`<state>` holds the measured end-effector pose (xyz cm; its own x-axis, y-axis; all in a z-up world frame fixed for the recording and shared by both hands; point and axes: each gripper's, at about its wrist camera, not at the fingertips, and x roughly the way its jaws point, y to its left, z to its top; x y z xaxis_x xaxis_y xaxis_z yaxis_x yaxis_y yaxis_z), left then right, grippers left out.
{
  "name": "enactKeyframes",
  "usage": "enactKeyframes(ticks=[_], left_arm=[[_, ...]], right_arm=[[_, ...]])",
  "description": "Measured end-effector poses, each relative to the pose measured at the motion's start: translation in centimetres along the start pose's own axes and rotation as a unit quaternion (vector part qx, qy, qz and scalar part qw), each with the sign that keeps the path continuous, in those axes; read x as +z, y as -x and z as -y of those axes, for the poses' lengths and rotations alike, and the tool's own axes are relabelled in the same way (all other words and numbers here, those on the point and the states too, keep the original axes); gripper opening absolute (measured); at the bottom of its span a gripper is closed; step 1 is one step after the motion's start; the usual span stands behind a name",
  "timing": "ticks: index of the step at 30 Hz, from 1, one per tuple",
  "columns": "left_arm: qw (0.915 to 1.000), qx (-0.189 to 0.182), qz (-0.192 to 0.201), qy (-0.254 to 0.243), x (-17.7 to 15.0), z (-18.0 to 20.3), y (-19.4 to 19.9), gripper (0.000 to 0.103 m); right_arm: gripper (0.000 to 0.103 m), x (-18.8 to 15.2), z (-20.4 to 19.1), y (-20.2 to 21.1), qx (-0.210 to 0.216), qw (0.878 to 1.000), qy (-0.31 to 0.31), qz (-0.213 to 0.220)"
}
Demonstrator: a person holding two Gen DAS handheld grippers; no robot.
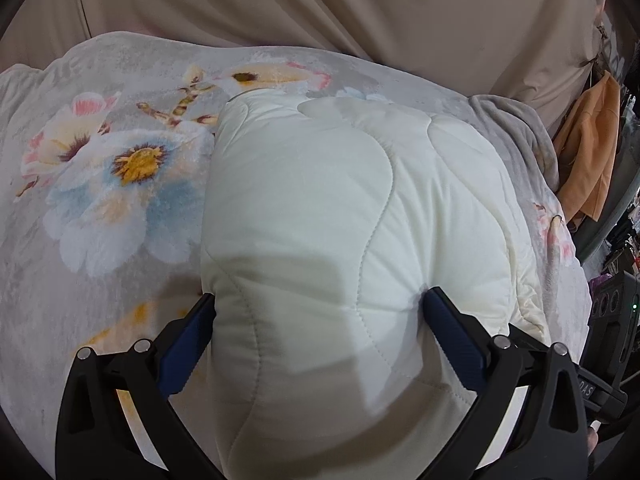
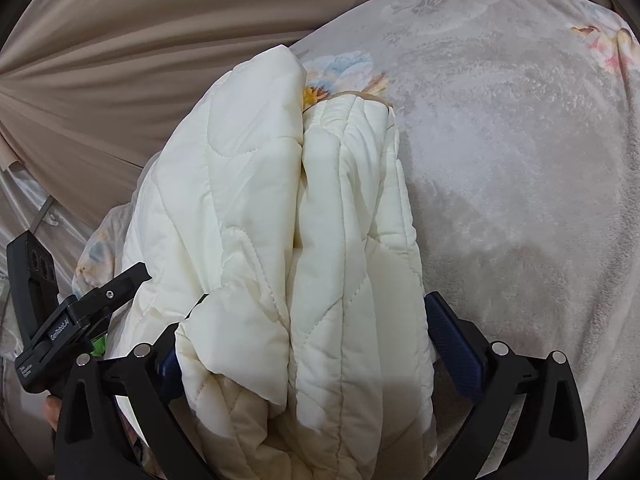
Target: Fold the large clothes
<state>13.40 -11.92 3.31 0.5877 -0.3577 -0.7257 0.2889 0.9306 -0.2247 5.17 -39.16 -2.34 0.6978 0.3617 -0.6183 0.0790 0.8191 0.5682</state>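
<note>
Jaws on both tools stand wide yet press into thick padding. The left gripper (image 1: 320, 308) clamps the folded white quilted garment (image 1: 340, 208) between its blue pads (image 1: 188, 344), the bundle filling the view from 6 o'clock toward 12. The right gripper (image 2: 316, 320) squeezes the same garment (image 2: 280, 200) at its layered edge, folds running toward 12 o'clock. The bundle rests on a grey floral blanket (image 1: 100, 168), whose bare part spreads toward 2 o'clock in the right wrist view. Beige curtains (image 1: 360, 12) hang at 12 o'clock.
</note>
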Motion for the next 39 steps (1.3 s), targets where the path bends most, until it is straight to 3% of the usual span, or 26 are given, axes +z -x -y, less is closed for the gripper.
enactKeyframes(ticks=[13,19,24,28,35,37,39], left_arm=[[1.0000,0.008,0.006,0.000,0.3,0.3,-0.7,0.098],[0.9995,-0.002,0.004,-0.032,0.3,1.3,0.8,0.094],[0.9987,-0.021,0.008,-0.047,-0.3,1.4,2.9,0.086],[0.9975,-0.058,-0.007,-0.039,-1.3,-0.5,4.2,0.084],[0.9900,-0.125,-0.057,0.030,-2.1,-3.7,1.9,0.096],[0.9904,-0.124,-0.053,0.032,-2.0,-3.1,1.8,0.094],[0.9919,-0.119,-0.041,0.017,-1.9,-2.2,2.6,0.081]], right_arm=[[0.096,0.4,0.7,-0.7,0.032,0.999,-0.016,0.000],[0.063,-0.1,-0.3,1.0,0.037,0.999,-0.005,0.012],[0.047,-1.1,-0.2,2.7,0.048,0.998,-0.023,0.021],[0.045,-2.3,-0.5,3.5,0.044,0.999,-0.020,0.017],[0.055,-2.5,-0.7,3.3,0.035,0.999,-0.024,0.007],[0.055,-2.2,-1.3,3.3,0.025,0.999,-0.019,0.008],[0.050,-2.1,-2.1,3.6,0.009,1.000,-0.005,0.014]])
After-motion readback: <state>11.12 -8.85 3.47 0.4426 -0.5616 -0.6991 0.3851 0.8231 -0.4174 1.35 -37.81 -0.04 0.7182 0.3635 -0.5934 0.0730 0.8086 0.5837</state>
